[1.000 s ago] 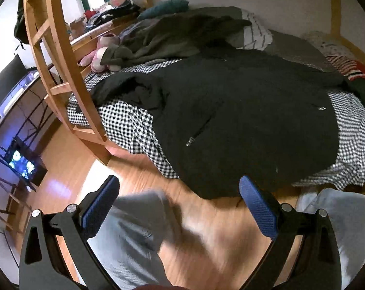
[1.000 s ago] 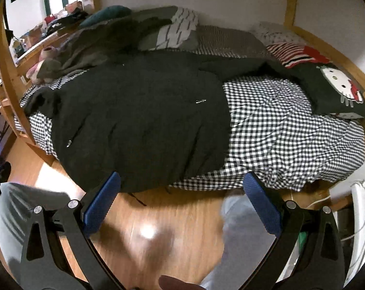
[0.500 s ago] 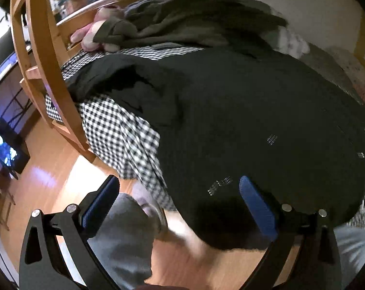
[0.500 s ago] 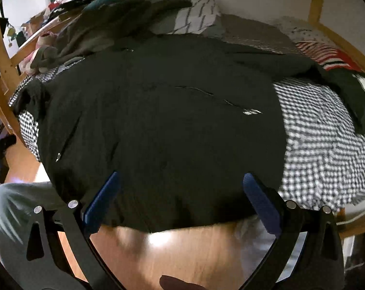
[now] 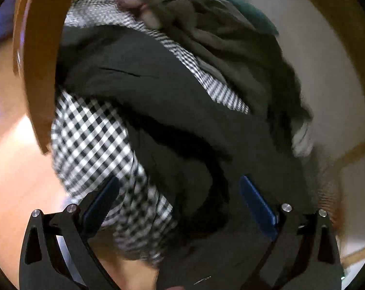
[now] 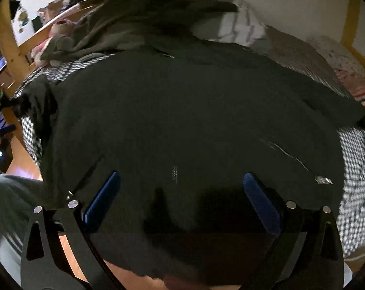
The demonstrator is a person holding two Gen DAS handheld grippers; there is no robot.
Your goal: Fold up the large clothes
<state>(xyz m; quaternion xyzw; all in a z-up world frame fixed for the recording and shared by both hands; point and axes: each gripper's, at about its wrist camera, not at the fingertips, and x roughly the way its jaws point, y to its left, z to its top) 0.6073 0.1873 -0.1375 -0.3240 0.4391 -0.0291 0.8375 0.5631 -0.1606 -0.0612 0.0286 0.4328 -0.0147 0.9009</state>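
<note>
Folding black jacket (image 6: 194, 120): garment lies spread on bed over checkered sheet (image 5: 90, 130), hem hanging off near edge. Soft, limp, bulky; likely heavy-ish, sags when lifted. Take hold at hem corners or sleeve cuff (image 5: 98, 55), avoid zipper (image 6: 288, 154). Left tool (image 5: 180, 203): fingers apart, nothing held, over sleeve/sheet near bed frame (image 5: 40, 72). Right tool (image 6: 181, 193): fingers apart, nothing held, over hem. Vs 1 s ago: both tools closer to jacket, floor mostly gone from view; left view swung toward sleeve.
</note>
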